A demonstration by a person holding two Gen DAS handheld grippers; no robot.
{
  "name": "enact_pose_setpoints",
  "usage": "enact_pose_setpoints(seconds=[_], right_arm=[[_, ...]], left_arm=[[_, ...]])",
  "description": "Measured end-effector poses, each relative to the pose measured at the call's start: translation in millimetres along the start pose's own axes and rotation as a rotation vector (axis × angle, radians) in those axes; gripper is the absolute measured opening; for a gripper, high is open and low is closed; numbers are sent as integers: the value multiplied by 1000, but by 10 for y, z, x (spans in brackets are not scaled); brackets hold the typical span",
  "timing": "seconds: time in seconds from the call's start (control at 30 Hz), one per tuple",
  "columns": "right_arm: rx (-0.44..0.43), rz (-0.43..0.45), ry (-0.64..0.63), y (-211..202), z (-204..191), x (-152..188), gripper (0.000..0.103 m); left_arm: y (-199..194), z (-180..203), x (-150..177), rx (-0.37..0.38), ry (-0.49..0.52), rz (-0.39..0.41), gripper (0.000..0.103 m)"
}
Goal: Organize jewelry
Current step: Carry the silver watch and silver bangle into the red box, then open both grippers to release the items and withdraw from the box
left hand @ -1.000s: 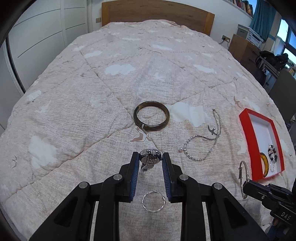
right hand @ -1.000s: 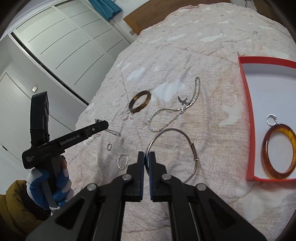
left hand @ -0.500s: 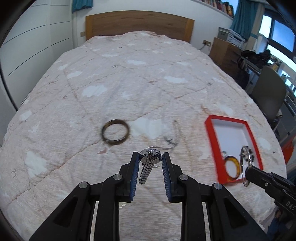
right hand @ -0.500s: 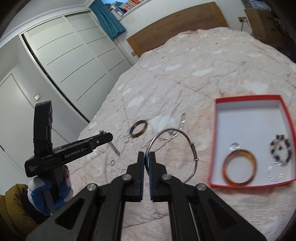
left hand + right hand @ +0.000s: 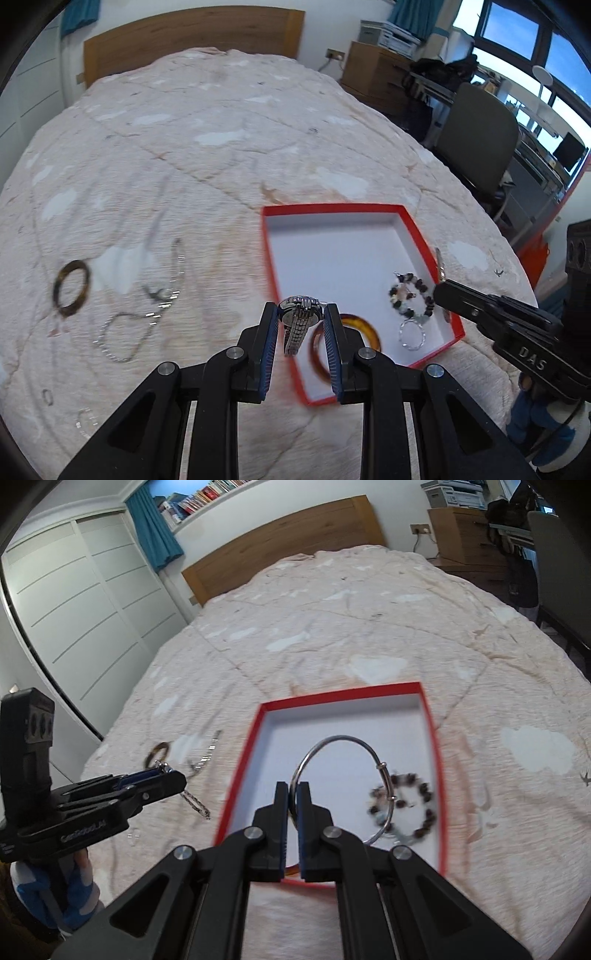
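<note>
1. My left gripper [image 5: 300, 328] is clamped on a silver watch [image 5: 298, 317]; its case sits between the blue pads and the metal strap hangs down from it. The watch is held in the air over the near left edge of the red tray [image 5: 413, 229].
2. My right gripper [image 5: 293, 805] is pinched tight on a thin silver bangle [image 5: 341, 740], which stands up from the fingertips and hangs above the white floor of the red tray.
3. In the tray already lie an amber bangle [image 5: 364, 325], a dark beaded bracelet [image 5: 412, 295] and a small sparkly ring-shaped bracelet [image 5: 412, 334] (all in the near half, the far half of the floor is bare white).
4. On the pink quilt [image 5: 221, 129], left of the tray and well apart from it, are a brown bangle [image 5: 70, 288] and a long silver chain [image 5: 147, 317] just beside it.
5. Nearer to me on the quilt sit a small ring [image 5: 48, 395] and a sparkly hoop [image 5: 86, 422] (both blurred, so I cannot tell more).
6. The bed's wooden headboard [image 5: 192, 33] stands at the far end.
</note>
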State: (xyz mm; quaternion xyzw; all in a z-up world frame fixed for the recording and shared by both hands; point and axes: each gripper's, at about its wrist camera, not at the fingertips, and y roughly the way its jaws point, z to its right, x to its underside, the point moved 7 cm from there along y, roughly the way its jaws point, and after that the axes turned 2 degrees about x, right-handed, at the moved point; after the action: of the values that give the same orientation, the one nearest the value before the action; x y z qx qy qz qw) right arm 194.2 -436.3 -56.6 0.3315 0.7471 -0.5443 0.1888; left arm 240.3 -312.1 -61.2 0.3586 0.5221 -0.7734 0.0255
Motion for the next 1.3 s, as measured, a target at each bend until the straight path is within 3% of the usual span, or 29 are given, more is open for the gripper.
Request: enact_pose_setpoints(seconds=[0.3,0.53,0.83,1.1,1.17,1.3], right_arm=[[28,-76,19,445,436,33,4],[20,-107,-6,598,435,89,4],[51,-184,-23,817,449,168,5],[87,-186,-7,731,550,192,6],[92,-176,-6,663,545,185,6],[103,-149,-6,485,519,158,15]], left_arm=[[637,227,-25,10,28,-78,25],[899,141,118,-11,15,-134,25],[888,83,188,-20,5,-140,25],[819,66,223,3,-22,-145,27],[778,85,233,9,-25,-143,29],[632,117,222,11,-18,-119,43]])
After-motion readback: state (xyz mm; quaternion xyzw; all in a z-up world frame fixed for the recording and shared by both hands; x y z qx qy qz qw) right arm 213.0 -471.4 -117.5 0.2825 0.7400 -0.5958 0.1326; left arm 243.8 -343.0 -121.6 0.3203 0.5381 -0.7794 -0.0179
